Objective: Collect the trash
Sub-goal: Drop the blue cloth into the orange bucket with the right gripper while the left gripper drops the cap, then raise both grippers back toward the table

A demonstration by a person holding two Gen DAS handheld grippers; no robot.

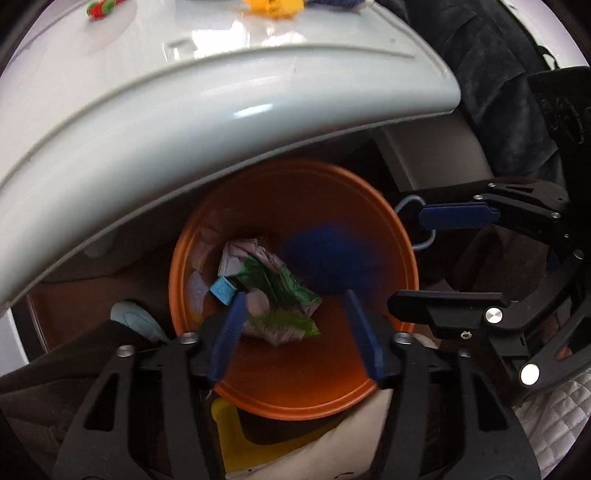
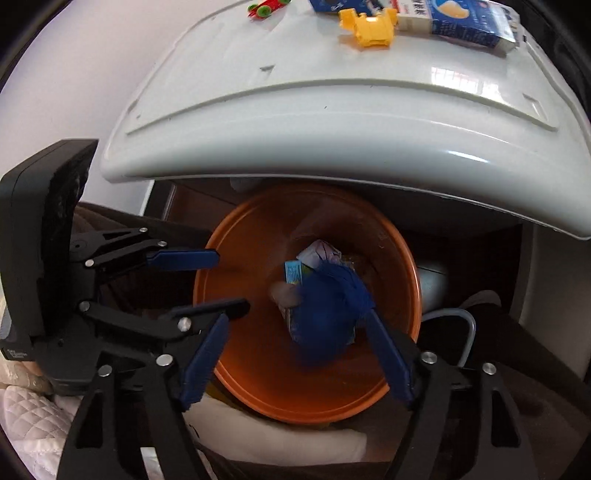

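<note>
An orange bin (image 1: 369,206) stands below the edge of a white table (image 1: 147,122); it also shows in the right wrist view (image 2: 402,258). In it lie a crumpled green-and-white wrapper (image 1: 280,295) and a small blue box (image 1: 223,290). A blurred dark blue object (image 1: 328,254) is in mid-air inside the bin, also in the right wrist view (image 2: 325,314). My left gripper (image 1: 295,314) is open and empty over the bin. My right gripper (image 2: 295,332) is open over the bin, with the blue object between and beyond its fingers, apart from them.
On the table lie a yellow toy (image 2: 369,27), a red-and-green toy (image 2: 266,7) and blue-and-white cartons (image 2: 465,22). A dark cloth (image 1: 491,92) hangs at the right. A white quilted cloth (image 2: 29,417) and a yellow thing (image 1: 229,435) lie beside the bin.
</note>
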